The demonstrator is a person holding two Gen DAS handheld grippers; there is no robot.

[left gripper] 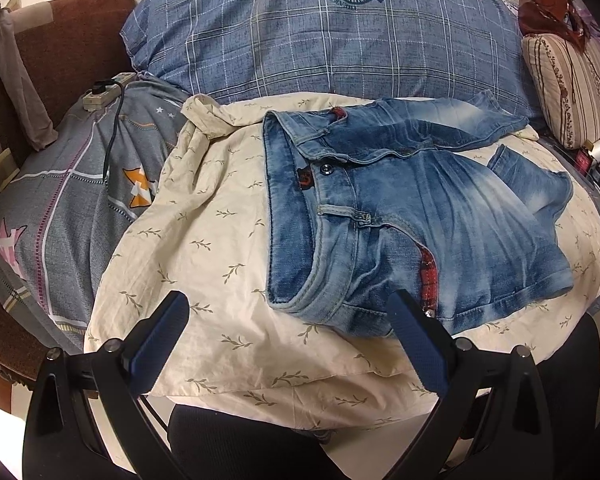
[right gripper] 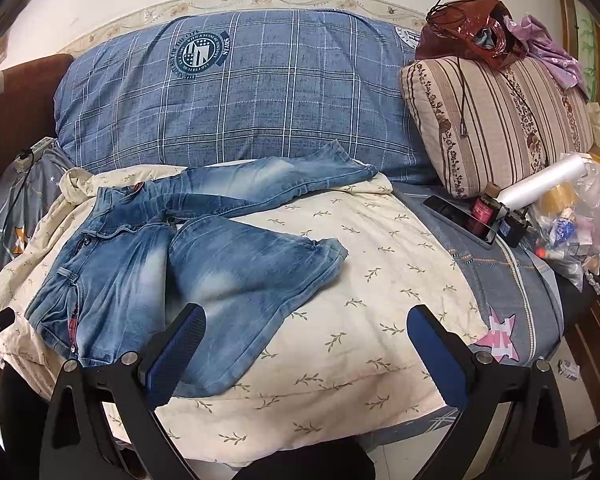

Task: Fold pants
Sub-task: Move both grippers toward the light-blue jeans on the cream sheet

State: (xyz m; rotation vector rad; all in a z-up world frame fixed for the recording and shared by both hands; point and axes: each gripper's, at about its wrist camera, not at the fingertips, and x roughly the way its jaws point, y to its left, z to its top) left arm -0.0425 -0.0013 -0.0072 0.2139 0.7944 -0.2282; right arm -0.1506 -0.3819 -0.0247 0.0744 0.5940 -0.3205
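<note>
Faded blue jeans (left gripper: 420, 208) lie on a cream leaf-print cloth (left gripper: 204, 280), waistband to the left and legs to the right, with the near leg bent back on itself. They also show in the right wrist view (right gripper: 204, 264). My left gripper (left gripper: 288, 316) is open and empty, its right finger (left gripper: 416, 336) beside the near waistband corner. My right gripper (right gripper: 304, 332) is open and empty, its left finger (right gripper: 180, 348) over the near leg's hem edge.
A blue plaid pillow (right gripper: 236, 96) lies behind the jeans. A striped floral pillow (right gripper: 496, 120) with a brown bag on top is at the right. Bottles, a plastic roll (right gripper: 540, 184) and bags crowd the right edge. A power strip (left gripper: 104, 92) with a cord lies at the left.
</note>
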